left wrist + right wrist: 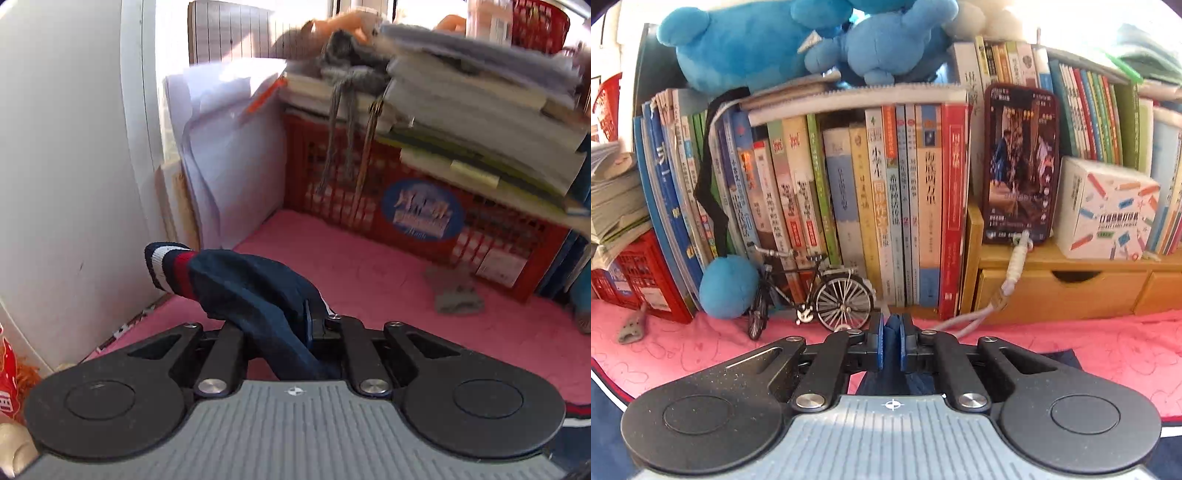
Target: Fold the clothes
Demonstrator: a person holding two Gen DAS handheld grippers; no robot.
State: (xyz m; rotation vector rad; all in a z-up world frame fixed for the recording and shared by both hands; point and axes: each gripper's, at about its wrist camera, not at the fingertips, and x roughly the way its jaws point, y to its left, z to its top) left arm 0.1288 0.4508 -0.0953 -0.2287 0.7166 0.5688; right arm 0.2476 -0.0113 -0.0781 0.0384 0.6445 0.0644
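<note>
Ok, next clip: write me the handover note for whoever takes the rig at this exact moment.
Left gripper: shut on the navy garment; its striped cuff sticks out past the fingers, lifted off the pink cover.
Right gripper: shut on a pinch of navy cloth, with more navy cloth trailing below it.
Whether both hold the same garment cannot be told from these views.
Done: both grips taken. No finished fold is visible.
Left: make the fold, lay the cloth flat on the cover, release. Keep clear of the toy bicycle and the cable just ahead of the right gripper.
</note>
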